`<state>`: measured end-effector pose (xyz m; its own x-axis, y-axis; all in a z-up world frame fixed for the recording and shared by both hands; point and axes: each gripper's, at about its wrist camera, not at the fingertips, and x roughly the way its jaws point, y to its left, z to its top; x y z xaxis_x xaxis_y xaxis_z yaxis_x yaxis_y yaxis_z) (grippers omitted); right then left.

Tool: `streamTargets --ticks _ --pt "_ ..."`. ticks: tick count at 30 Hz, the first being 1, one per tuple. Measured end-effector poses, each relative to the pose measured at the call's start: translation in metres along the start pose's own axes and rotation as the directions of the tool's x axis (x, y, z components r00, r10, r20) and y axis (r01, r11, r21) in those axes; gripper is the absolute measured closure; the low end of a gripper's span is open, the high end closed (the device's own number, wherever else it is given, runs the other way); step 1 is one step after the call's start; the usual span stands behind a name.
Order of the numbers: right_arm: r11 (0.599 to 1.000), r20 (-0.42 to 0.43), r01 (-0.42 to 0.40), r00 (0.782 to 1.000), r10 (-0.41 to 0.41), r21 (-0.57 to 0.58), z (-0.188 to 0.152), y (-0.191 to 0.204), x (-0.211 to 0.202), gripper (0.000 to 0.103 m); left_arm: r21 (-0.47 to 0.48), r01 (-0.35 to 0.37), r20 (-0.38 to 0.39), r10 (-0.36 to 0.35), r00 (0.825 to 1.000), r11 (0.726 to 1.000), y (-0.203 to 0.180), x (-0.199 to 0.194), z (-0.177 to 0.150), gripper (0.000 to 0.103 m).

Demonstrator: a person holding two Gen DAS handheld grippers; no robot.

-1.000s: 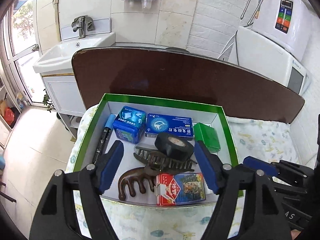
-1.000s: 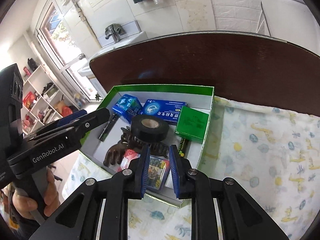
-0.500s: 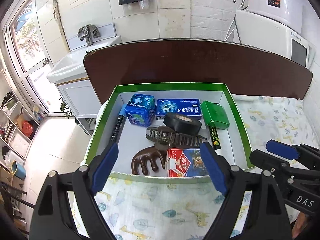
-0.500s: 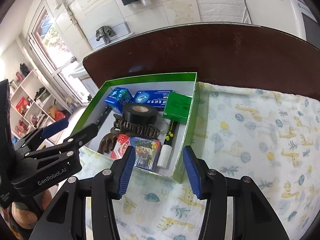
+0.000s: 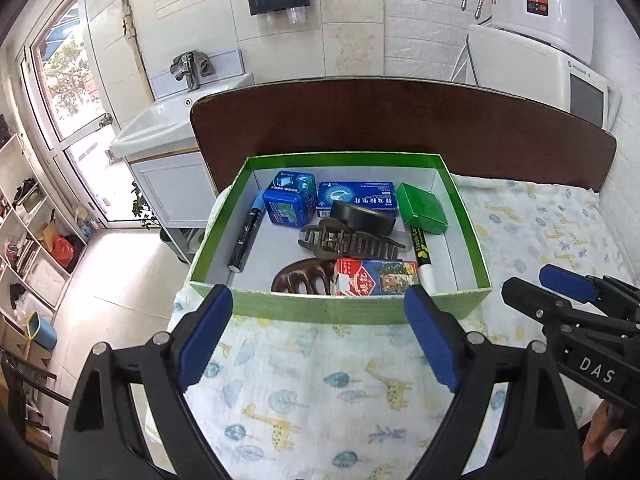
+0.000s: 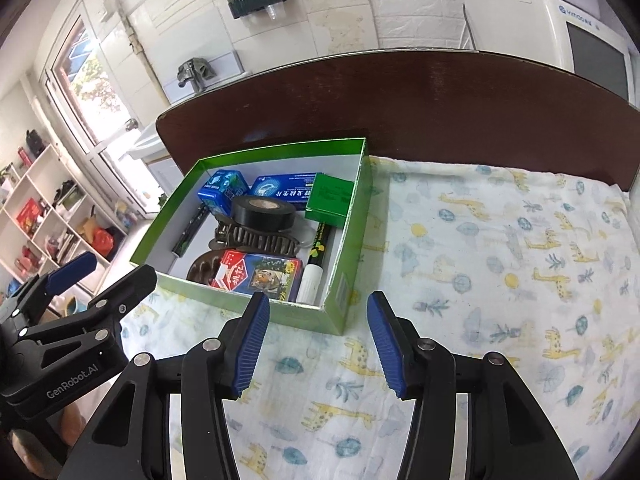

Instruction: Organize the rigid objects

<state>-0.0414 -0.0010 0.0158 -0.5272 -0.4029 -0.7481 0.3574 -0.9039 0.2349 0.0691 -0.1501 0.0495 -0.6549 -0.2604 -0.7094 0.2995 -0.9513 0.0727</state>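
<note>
Item 1: green box [image 5: 340, 312], open-topped, stood on the giraffe-print sheet [image 5: 320, 392] of the bed, against the dark brown headboard [image 5: 400, 120].

Contents, 9 pieces:
- blue tin [image 5: 290, 198], back row, beside the black marker [image 5: 246, 236] that lay along the left wall.
- flat blue packet [image 5: 356, 196], back row, middle.
- small green box [image 5: 422, 208], back right.
- roll of black tape [image 6: 264, 212], resting on the packet and on the hair claw [image 5: 348, 238].
- brown comb [image 5: 306, 278], at the near wall, touching the red card pack [image 5: 374, 278].
- white-tipped marker [image 6: 318, 262], along the right wall.

Item 2: your left hand-held gripper [image 5: 318, 336], held short of the box's near wall, above the sheet. Its jaws had just been widening and stood far apart, with nothing between the pads [image 5: 204, 336].

Item 3: your right hand-held gripper [image 6: 318, 346], held near the box's near right corner, over the sheet. Its jaws had just been spreading and stood apart, gripping nothing.
</note>
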Motion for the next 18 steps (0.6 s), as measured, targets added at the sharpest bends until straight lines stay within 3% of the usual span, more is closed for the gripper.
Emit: streamTargets --ticks 3,5,18 --pt "1.0 0.0 0.009 1.0 -0.009 -0.014 -0.004 0.0 -0.004 0.043 -0.013 0.037 -0.01 -0.037 0.999 0.999 0.004 0.0 -0.005 0.013" --pt "1.0 0.004 0.012 1.0 -0.012 -0.015 -0.006 0.0 -0.007 0.043 -0.018 0.03 0.0 -0.03 1.0 0.999 0.006 -0.001 -0.006 0.004" --pt "1.0 0.005 0.005 1.0 -0.005 -0.028 -0.015 0.004 -0.017 0.042 -0.026 0.007 0.03 -0.007 1.0 1.0 0.0 -0.016 -0.014 0.004"
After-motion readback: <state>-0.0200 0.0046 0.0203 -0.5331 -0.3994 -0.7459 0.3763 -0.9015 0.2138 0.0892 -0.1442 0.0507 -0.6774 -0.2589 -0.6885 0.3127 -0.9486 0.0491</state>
